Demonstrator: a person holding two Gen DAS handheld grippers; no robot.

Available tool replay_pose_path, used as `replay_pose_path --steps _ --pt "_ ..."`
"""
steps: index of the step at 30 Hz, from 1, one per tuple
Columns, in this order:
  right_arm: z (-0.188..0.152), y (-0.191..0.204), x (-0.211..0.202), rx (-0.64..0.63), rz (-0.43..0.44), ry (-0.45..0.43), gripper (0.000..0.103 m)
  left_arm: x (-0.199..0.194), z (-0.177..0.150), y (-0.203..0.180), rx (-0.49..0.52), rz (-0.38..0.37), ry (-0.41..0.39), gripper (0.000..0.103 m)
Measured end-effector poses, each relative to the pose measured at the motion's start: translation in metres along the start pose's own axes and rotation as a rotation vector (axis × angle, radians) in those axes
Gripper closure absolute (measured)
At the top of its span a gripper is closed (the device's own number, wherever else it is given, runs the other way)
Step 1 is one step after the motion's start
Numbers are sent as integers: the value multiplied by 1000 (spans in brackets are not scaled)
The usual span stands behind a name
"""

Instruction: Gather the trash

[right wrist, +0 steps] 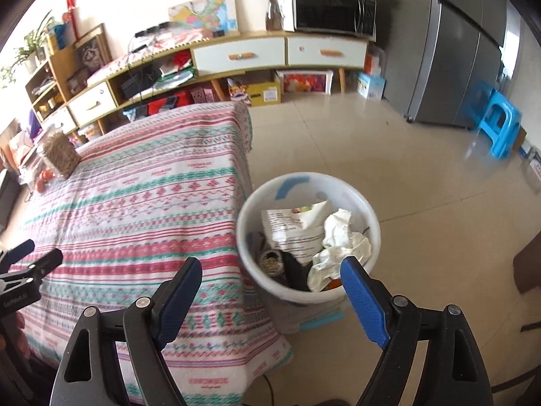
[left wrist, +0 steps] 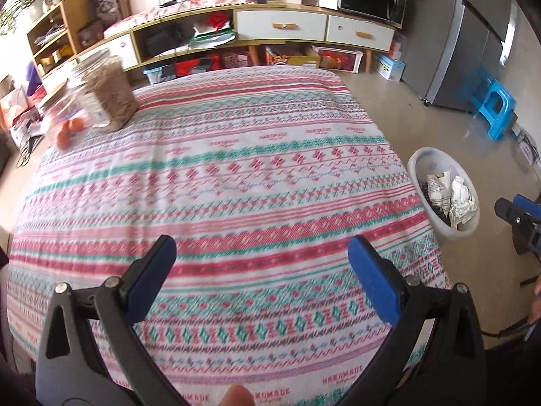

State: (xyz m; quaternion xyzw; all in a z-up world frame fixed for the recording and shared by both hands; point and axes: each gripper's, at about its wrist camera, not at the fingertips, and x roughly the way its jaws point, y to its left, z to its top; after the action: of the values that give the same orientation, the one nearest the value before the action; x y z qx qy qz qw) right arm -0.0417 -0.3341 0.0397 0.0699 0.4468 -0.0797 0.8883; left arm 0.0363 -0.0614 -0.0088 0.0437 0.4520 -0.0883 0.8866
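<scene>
A white trash bin (right wrist: pixel 306 182) stands on the floor beside the table's right edge; it also shows in the left wrist view (left wrist: pixel 416 160). Inside lie crumpled white paper (right wrist: pixel 338 240), a printed packet (right wrist: pixel 297 226) and dark items. My right gripper (right wrist: pixel 270 267) is open and empty, above the near rim of the bin. My left gripper (left wrist: pixel 262 247) is open and empty, above the near part of the table with its patterned cloth (left wrist: pixel 236 176). The right gripper's tip shows at the right edge of the left wrist view (left wrist: pixel 514 211).
A clear jar of brown material (left wrist: pixel 108 94) and oranges (left wrist: pixel 69 130) sit at the table's far left corner. A blue stool (right wrist: pixel 500 128) and a grey fridge (right wrist: pixel 453 50) stand at the far right. A long cabinet (left wrist: pixel 280 27) runs along the back wall.
</scene>
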Motion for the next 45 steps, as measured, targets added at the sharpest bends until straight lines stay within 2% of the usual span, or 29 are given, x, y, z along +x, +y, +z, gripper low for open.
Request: replay_pose_path --steps 8,14,21,45 --pt "-19 40 -32 -129 -5 -141 17 -33 -21 12 -43 54 -101 2" --pt "-24 51 -30 -172 -38 -197 16 -50 -27 17 -47 121 -191 2" --pt "-25 54 -32 -174 -30 -230 16 -53 -32 12 -36 117 -197 2" --pt "-28 58 -32 -185 -26 -226 15 -56 -36 2 -13 109 -200 2"
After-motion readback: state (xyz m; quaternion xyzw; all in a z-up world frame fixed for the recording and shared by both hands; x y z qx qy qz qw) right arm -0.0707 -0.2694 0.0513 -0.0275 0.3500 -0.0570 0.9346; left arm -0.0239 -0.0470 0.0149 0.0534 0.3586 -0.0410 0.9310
